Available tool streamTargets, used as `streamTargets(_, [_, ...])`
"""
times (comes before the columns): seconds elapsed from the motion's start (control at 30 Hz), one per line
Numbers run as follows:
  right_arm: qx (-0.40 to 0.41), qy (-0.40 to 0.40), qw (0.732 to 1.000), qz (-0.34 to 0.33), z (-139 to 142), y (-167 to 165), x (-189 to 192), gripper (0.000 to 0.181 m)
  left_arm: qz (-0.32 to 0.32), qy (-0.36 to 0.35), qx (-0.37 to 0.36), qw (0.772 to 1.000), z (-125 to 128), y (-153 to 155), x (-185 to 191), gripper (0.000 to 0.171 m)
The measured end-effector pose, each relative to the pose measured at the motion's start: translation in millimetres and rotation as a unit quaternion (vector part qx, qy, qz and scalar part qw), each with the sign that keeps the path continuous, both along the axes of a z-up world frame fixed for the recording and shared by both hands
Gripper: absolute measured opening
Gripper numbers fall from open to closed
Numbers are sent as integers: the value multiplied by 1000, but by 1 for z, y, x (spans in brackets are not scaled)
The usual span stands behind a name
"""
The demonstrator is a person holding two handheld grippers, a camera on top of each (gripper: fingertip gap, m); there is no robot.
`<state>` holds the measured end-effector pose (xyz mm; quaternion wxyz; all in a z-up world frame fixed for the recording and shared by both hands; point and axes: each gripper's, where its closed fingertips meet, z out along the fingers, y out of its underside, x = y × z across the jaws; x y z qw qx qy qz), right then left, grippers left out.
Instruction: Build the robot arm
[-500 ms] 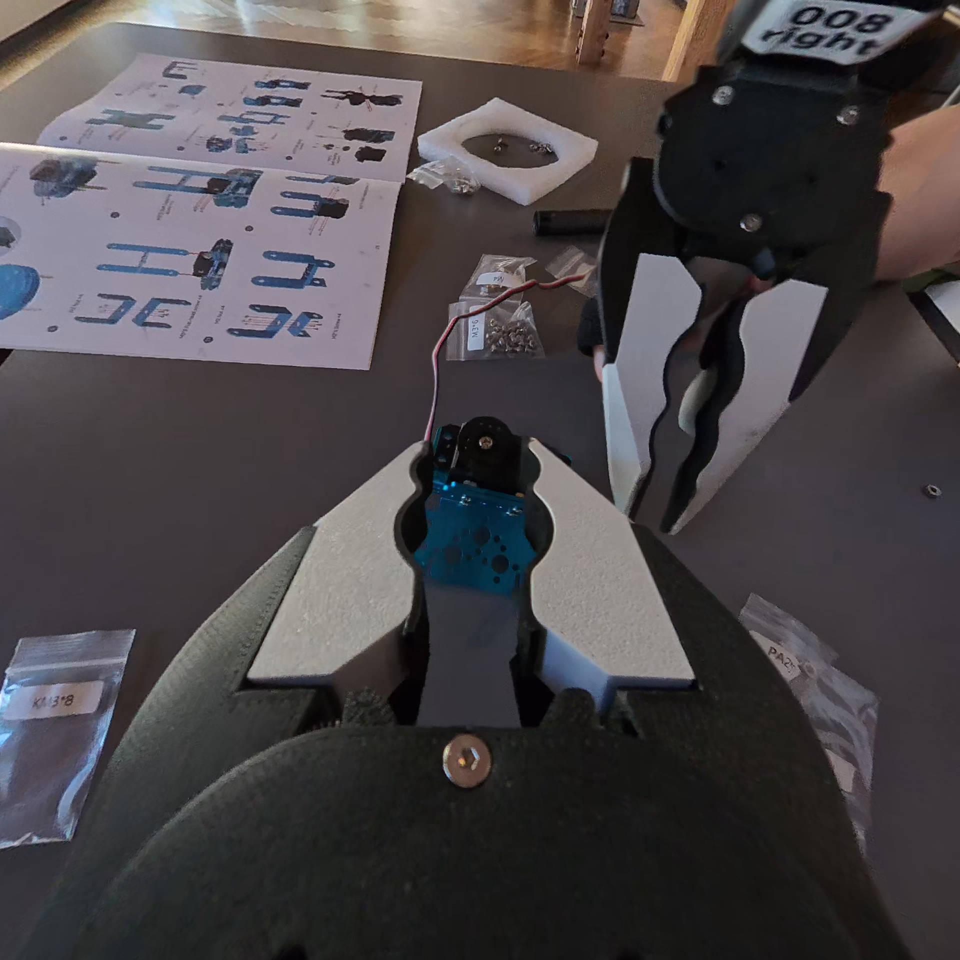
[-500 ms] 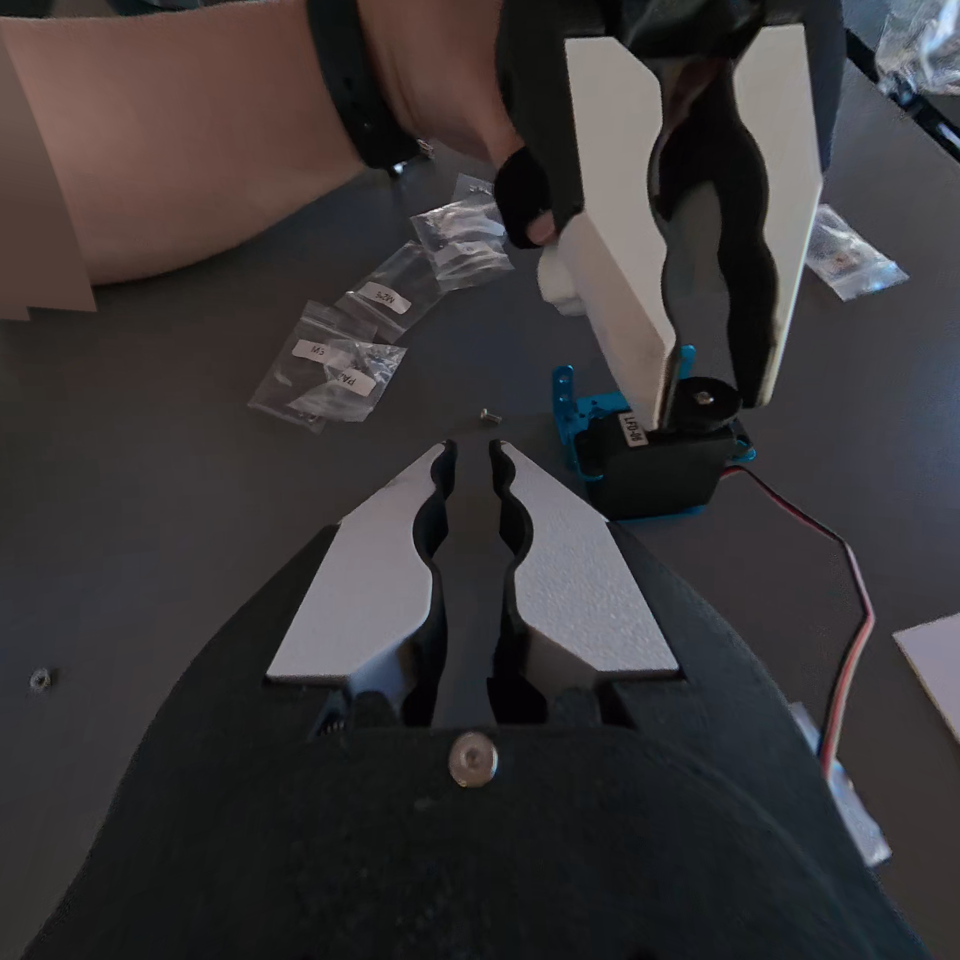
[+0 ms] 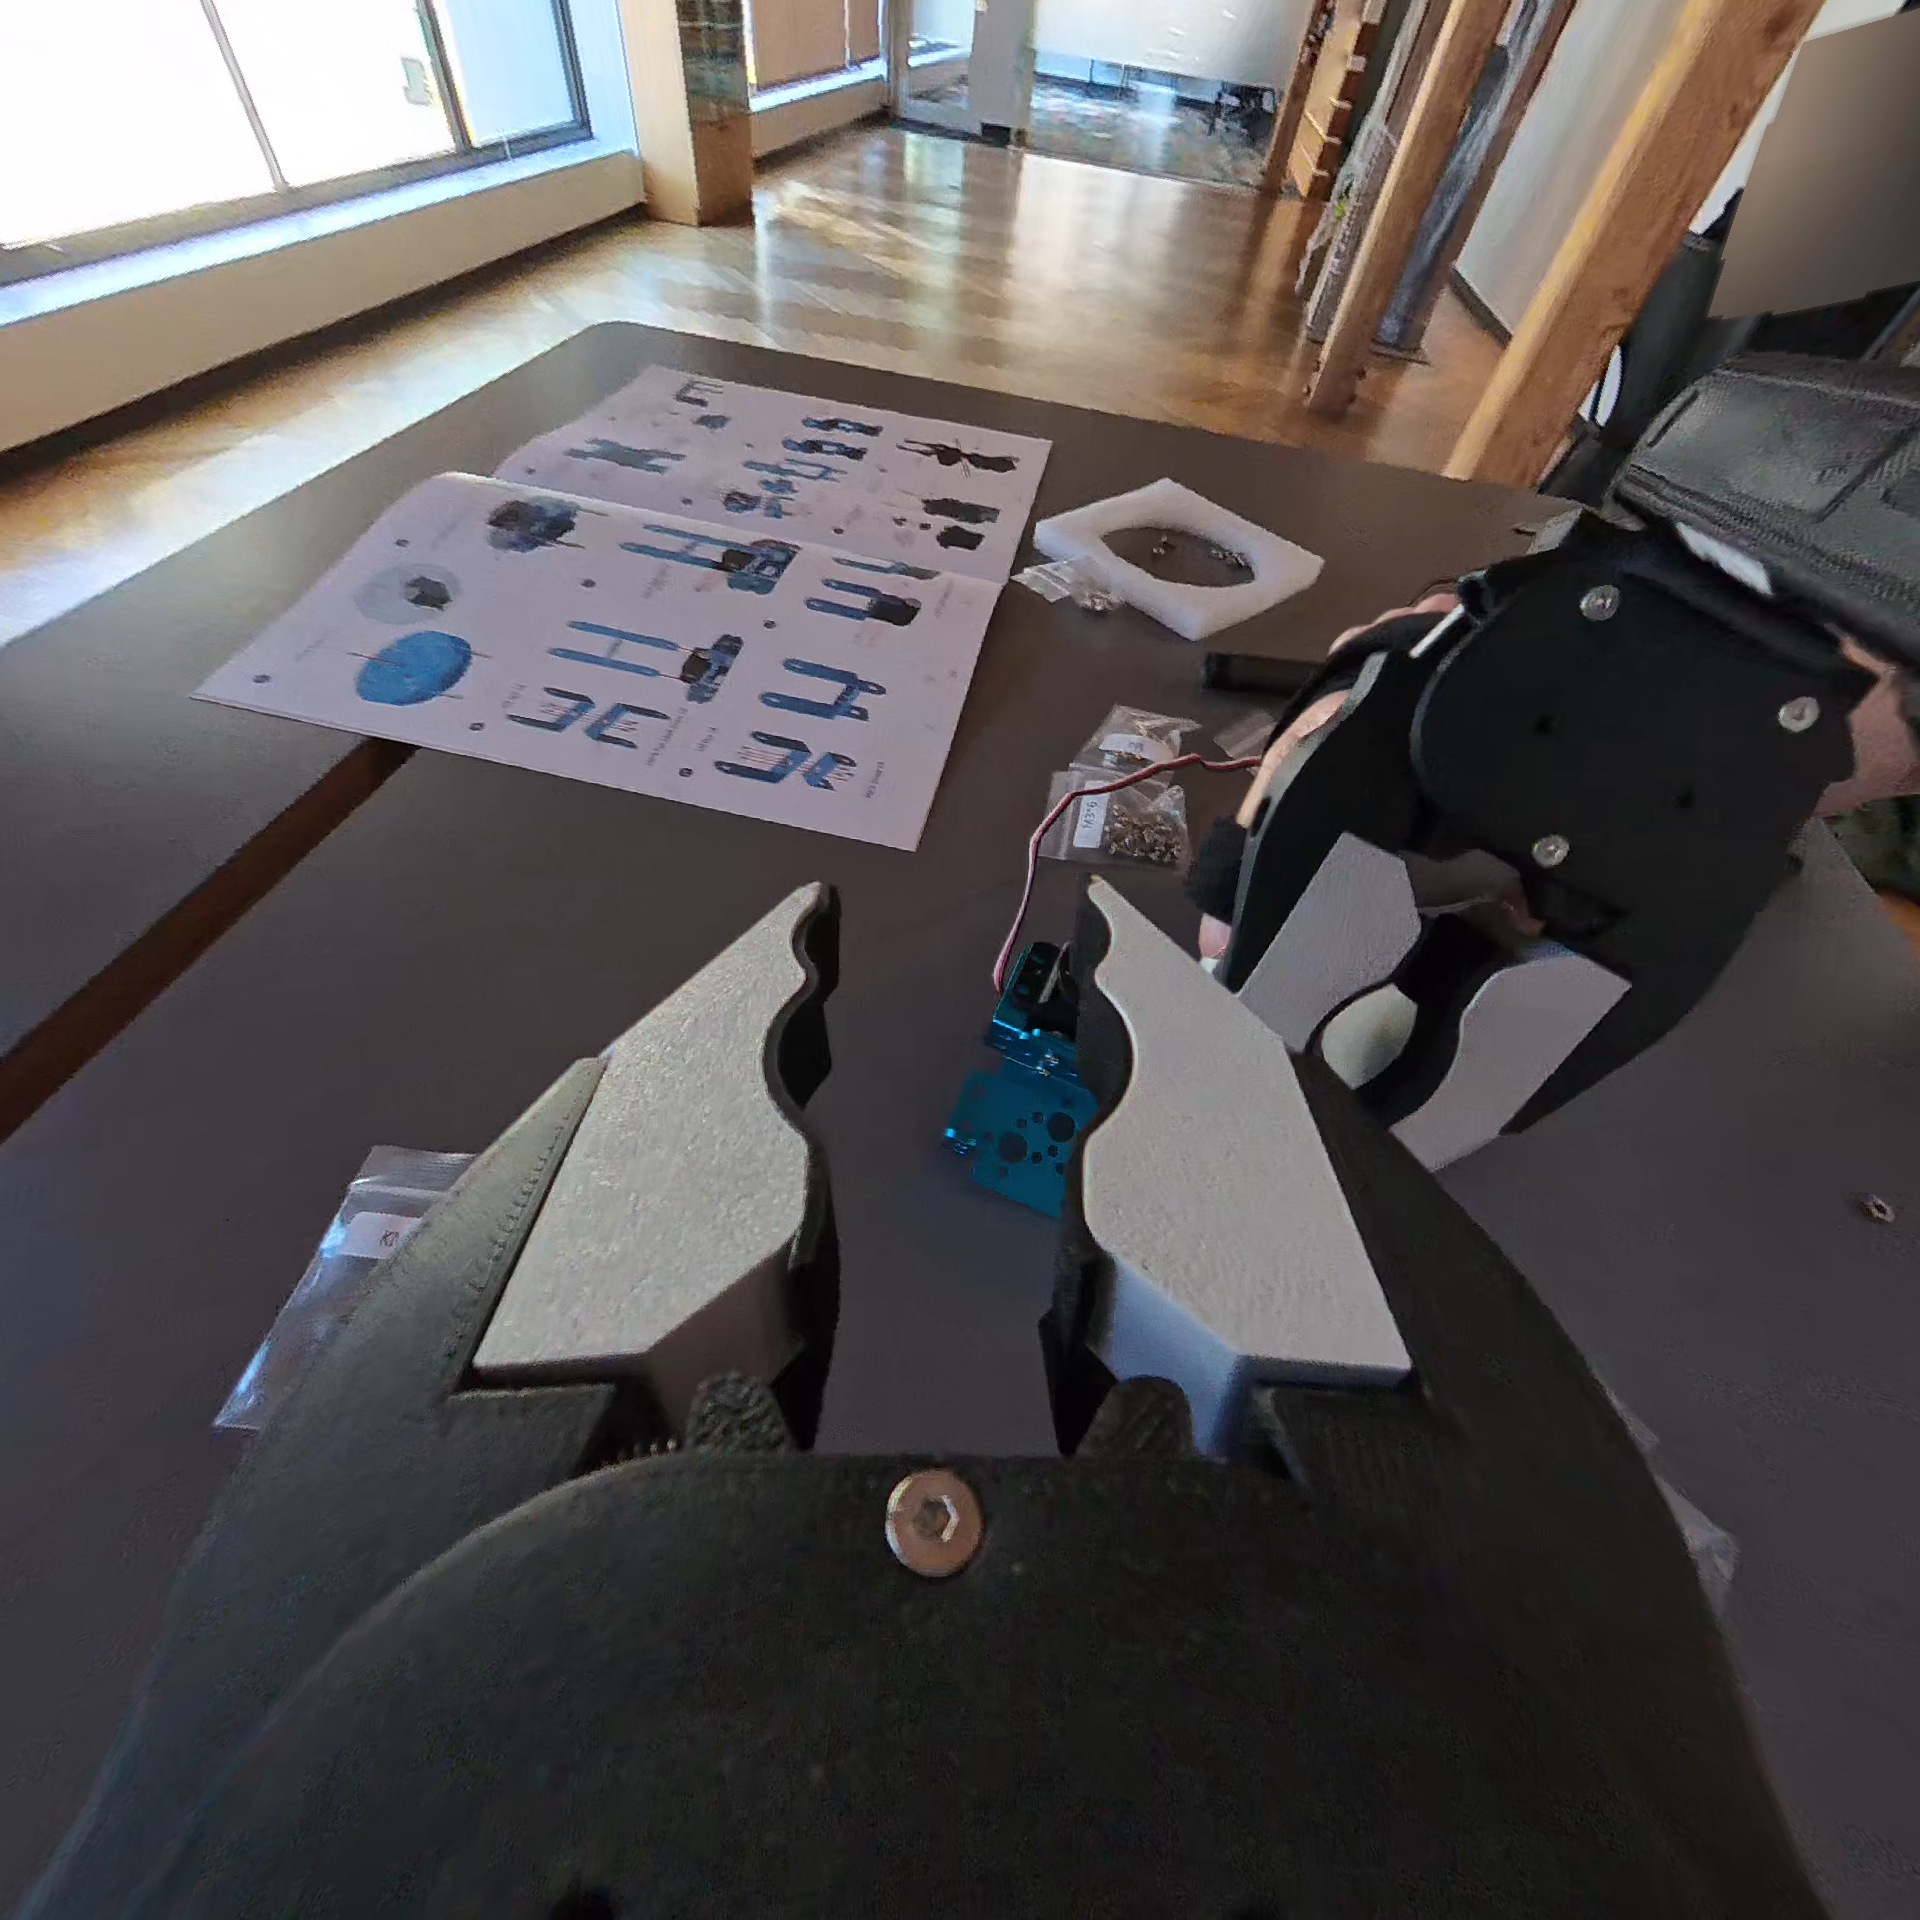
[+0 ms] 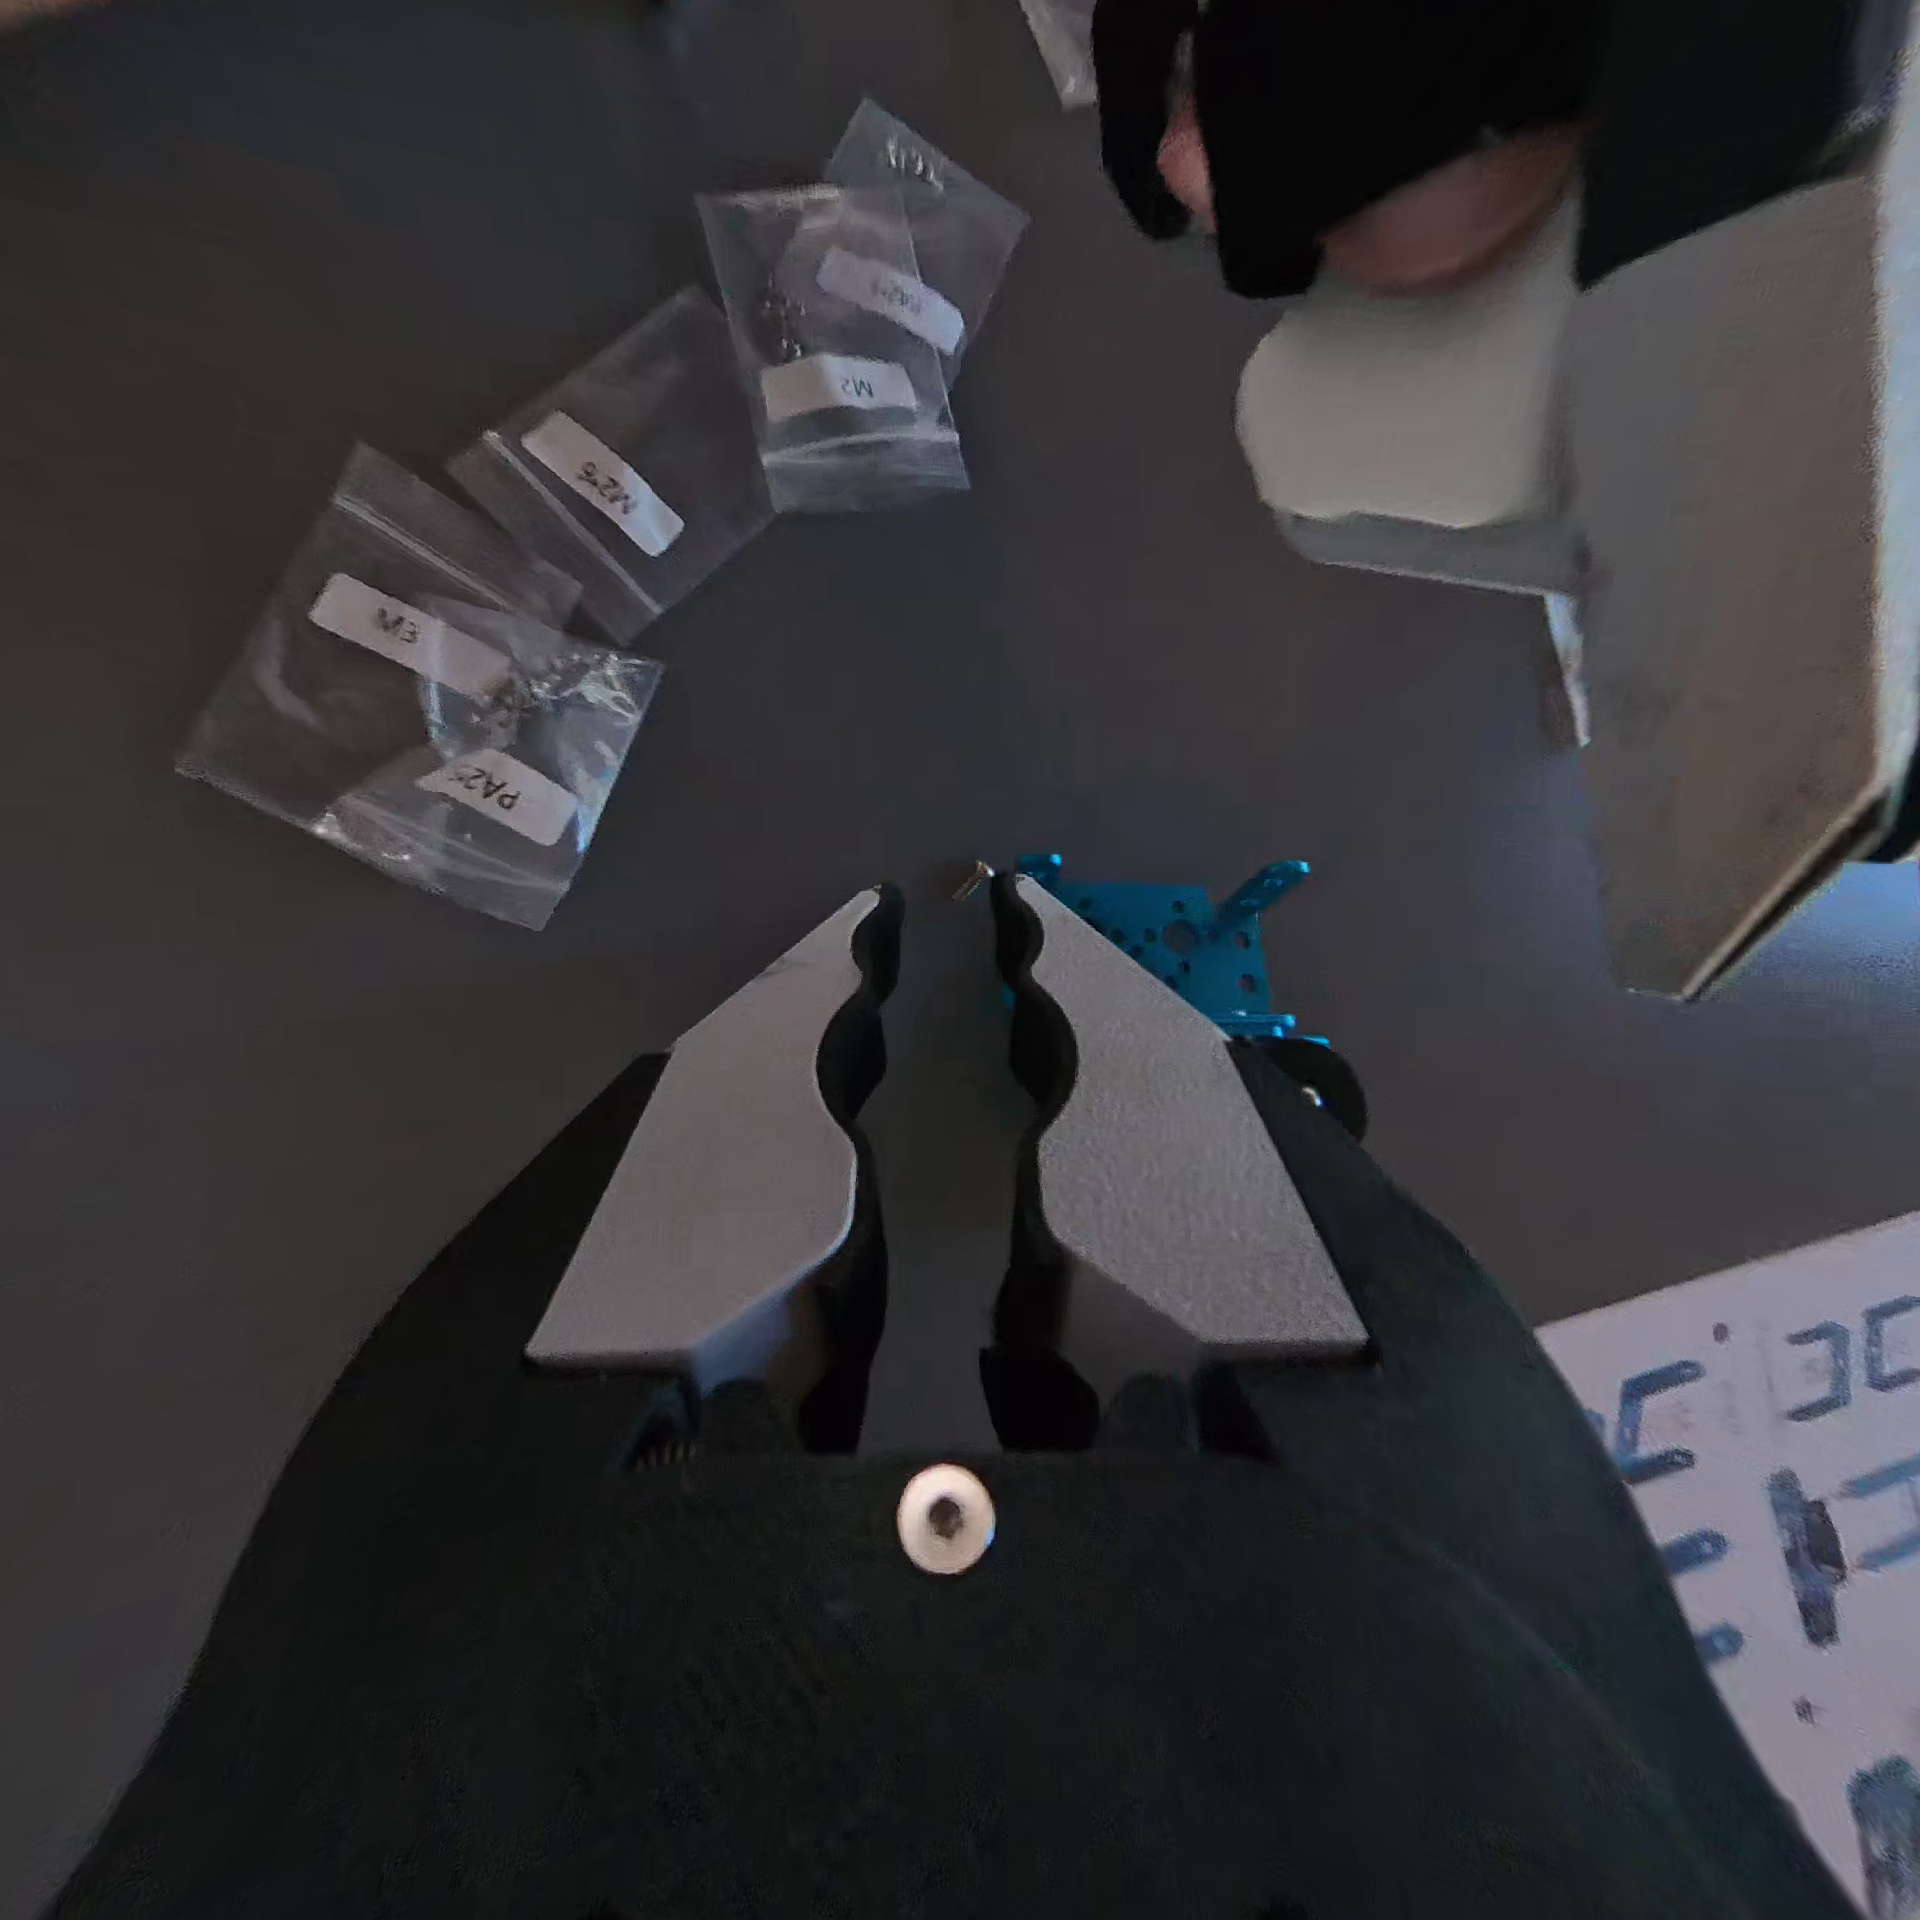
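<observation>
A blue metal bracket [image 3: 1023, 1127] with a black servo [image 3: 1042, 977] and a red and white wire lies flat on the dark table [image 3: 520, 987]. My left gripper [image 3: 956, 894] is open wide and empty, held above and just behind the bracket. My right gripper [image 4: 943, 888] is open by a narrow gap, pointing down at the table. A small loose screw [image 4: 968, 883] lies at its fingertips, right beside the bracket [image 4: 1174, 945]. The right gripper also shows in the left wrist view [image 3: 1371, 1091], to the right of the bracket. The left gripper's finger [image 4: 1714, 623] looms at the upper right.
An open instruction sheet [image 3: 623, 644] lies at the far left, with a white foam frame [image 3: 1174, 561] and a black rod [image 3: 1257, 670] behind. Clear labelled bags of hardware [image 4: 499, 675] lie near the bracket, more beyond it [image 3: 1122, 821]. A small nut [image 3: 1875, 1205] lies at the right. My right fingertips sit around 11 centimeters from my left ones.
My left gripper has let go of the blue bracket, opened wide and lifted back. The bracket now lies on the table. My right gripper has dropped to the screw beside it.
</observation>
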<state>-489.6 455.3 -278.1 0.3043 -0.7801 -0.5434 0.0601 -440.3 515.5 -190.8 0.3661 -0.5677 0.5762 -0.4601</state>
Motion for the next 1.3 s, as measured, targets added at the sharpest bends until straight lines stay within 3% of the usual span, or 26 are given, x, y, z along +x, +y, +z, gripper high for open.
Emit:
streamTargets(0.1, [-44, -34, 998, -28, -5, -1, 6, 18, 2, 0, 0, 1000, 4, 0, -1, 44])
streamTargets(0.3, [-88, -14, 992, -92, -6, -1, 6, 14, -3, 6, 4, 1000, 5, -5, 3, 41])
streamTargets(0.53, [-45, 7, 990, -131, 0, 5, -2, 12, -9, 5, 5, 1000, 8, -9, 8, 40])
streamTargets(0.93, [-84, 32, 971, -221, -8, 13, 3, 15, -21, -10, 17, 1000, 27, -17, 5, 38])
streamTargets(1.3, [-183, 13, 945, -270, 1, 6, 8, 12, 81, 49, 50, 994, 37, 10, -9, 38])
